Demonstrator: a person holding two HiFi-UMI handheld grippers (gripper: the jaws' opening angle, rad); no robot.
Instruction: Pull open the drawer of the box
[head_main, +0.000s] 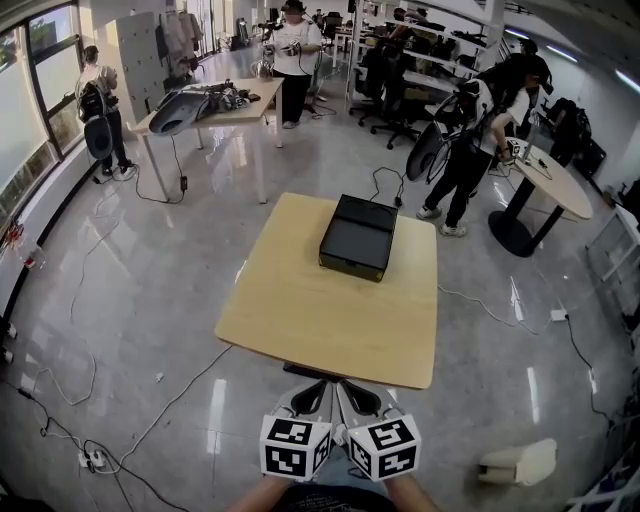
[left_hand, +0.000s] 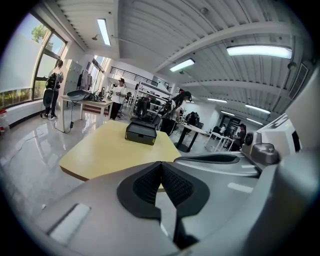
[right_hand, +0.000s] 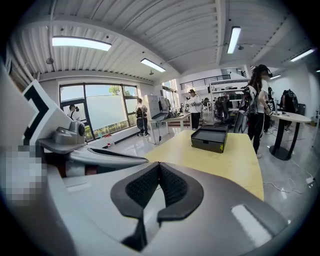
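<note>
Box (head_main: 358, 237): a dark, flat-topped box is seen on the far half of the table (head_main: 330, 330), closer to its far edge than to its near edge and roughly midway between the left and right edges.

Drawer: the box's front face is turned towards the near edge. The drawer appears to be shut flush, though it is too small in every view for certainty.

Left gripper (head_main: 314, 398): it is held in the air short of the table's near edge, well apart from the box. In the left gripper view the two ribbed black pads (left_hand: 150, 184) are pressed together at their tips (left_hand: 161, 165), with nothing between them.

Right gripper (head_main: 358, 398): it is held just beside the left one, also short of the near edge. Its jaws are closed on nothing (right_hand: 159, 166).

Head view only: the two marker cubes (head_main: 295, 447) are shown side by side at the bottom of the frame. The whole outline of the table and the cables across the glossy floor (head_main: 150, 300) are also shown.

Left gripper view only: the box (left_hand: 141, 133) is seen low across the yellow top (left_hand: 110, 150). The right gripper's grey body fills the right side.

Right gripper view only: the box (right_hand: 209, 138) is seen from the other side of centre, and the left gripper's body is at the left. Tall windows (right_hand: 100, 112) are taken in behind it.

Background: several people are standing at other tables across the room.
</note>
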